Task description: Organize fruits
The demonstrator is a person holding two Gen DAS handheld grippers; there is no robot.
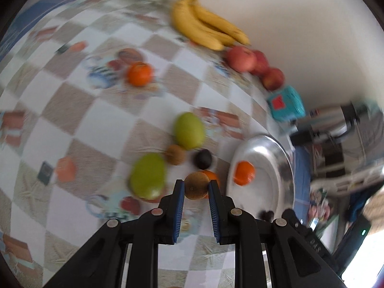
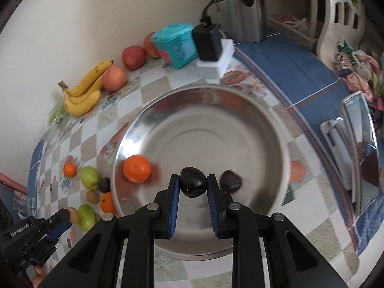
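My left gripper [image 1: 196,187] is shut on a brown kiwi [image 1: 196,186], held above the checkered table beside the steel bowl [image 1: 280,158]. My right gripper [image 2: 193,187] is shut on a dark plum [image 2: 193,185] over the steel bowl [image 2: 240,110]. In the bowl lie an orange [image 2: 137,168] and another dark plum [image 2: 231,180]. On the table left of the bowl are two green fruits [image 1: 189,130] [image 1: 148,175], a kiwi [image 1: 175,154], a dark plum [image 1: 203,159] and oranges [image 1: 140,74]. The left gripper also shows in the right wrist view [image 2: 68,217].
Bananas [image 1: 206,27] and red apples [image 1: 241,58] lie along the wall at the back. A teal box [image 2: 176,45] and a black adapter on a white block [image 2: 211,50] stand behind the bowl. A phone on a stand [image 2: 357,144] is at the right.
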